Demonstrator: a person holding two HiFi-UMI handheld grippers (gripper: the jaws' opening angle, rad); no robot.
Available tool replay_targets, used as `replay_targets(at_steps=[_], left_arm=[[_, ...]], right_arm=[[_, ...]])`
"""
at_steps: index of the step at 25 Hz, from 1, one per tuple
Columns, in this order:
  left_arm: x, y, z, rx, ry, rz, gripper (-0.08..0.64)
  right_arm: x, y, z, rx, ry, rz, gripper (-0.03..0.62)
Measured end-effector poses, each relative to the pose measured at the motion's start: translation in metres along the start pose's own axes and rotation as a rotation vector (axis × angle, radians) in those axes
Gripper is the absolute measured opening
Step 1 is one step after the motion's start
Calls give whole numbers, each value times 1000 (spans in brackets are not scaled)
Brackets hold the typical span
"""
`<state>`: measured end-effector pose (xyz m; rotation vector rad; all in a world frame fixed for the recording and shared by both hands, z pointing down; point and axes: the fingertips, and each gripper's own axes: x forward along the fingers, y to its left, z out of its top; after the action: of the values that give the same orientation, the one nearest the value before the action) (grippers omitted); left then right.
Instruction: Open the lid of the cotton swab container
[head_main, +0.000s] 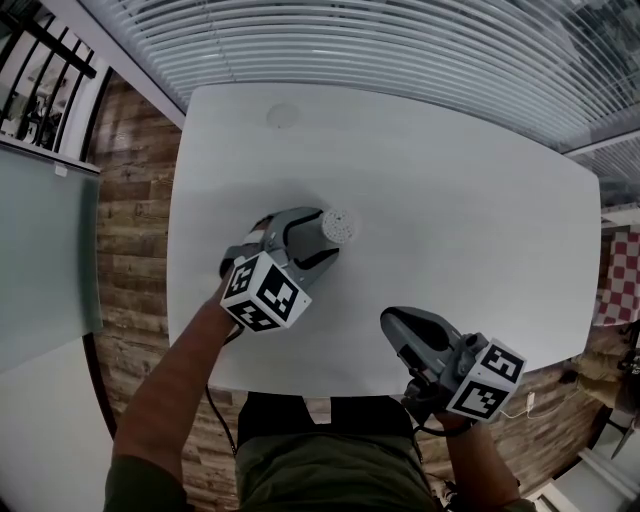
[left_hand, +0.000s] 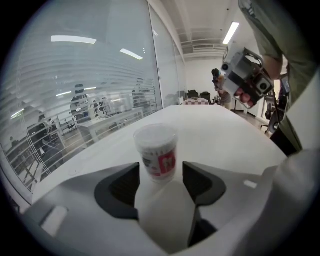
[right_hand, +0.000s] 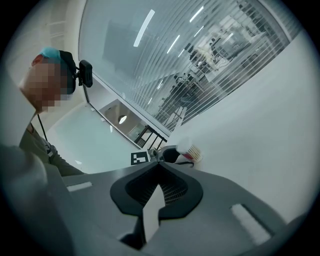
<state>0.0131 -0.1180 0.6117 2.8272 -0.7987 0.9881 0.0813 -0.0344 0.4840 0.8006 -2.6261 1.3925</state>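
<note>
The table is seen as plain white and the floor as brown wood planking. A red-and-white label is carried by the frosted cotton swab container. The left hand-held gripper and right hand-held gripper are finished in grey, with black pads and black-and-white square-marked cubes.

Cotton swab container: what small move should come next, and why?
Probably close the left claw on the cotton swab container: it stands upright between the parted pads, seemingly not yet squeezed, lid on, while the right claw is shut, apart.
</note>
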Motion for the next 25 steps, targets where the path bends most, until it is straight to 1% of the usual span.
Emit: replay_targets(at_steps=[7,14,25], left_arm=[[2,3,4,17,2,0,255],[8,4,3,22,9,-18,255],[13,5,7,8,9,-32,253]], right_arm=[[2,0,-1,5,4,3,9],[4,-5,-1,7,8,-3,9],[6,-8,5,9,12,-5,9]])
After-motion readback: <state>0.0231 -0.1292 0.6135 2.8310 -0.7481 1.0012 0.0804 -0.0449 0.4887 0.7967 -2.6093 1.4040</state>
